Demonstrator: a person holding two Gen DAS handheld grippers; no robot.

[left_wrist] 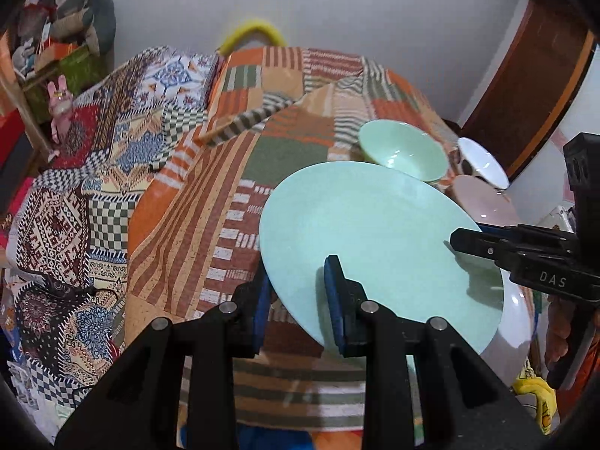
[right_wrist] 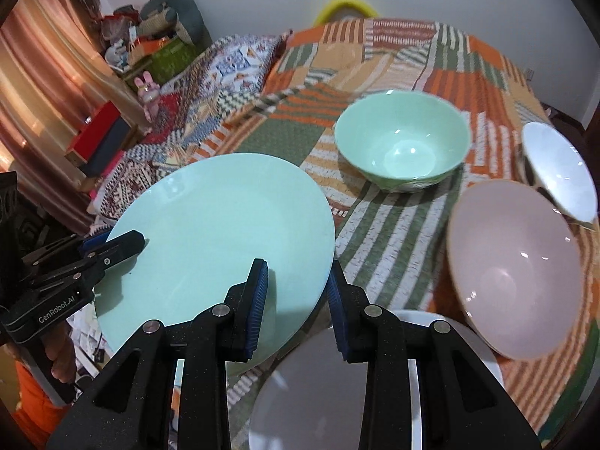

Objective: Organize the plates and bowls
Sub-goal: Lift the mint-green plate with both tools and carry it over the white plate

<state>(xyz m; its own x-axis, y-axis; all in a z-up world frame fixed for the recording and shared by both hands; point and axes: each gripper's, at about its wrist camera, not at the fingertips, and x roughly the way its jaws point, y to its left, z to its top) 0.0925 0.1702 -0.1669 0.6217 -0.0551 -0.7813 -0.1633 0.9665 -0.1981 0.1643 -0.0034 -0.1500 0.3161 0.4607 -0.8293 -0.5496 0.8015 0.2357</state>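
Observation:
A pale green plate (left_wrist: 375, 225) (right_wrist: 210, 225) hangs tilted above the table, held at two sides of its rim. My left gripper (left_wrist: 298, 268) is shut on its near edge, one pad above and one below. My right gripper (right_wrist: 297, 264) is shut on the opposite edge in the same way. Each gripper shows in the other's view: the right gripper (left_wrist: 461, 240) and the left gripper (right_wrist: 123, 242). Behind the plate a green bowl (right_wrist: 403, 142) stands upright on the cloth.
A pink bowl (right_wrist: 513, 270) and a white bowl (right_wrist: 558, 172) sit at the right. A white plate (right_wrist: 330, 386) lies under the lifted one. The table wears a patchwork cloth (left_wrist: 210, 195); patterned blankets and shelves of clutter lie to the left.

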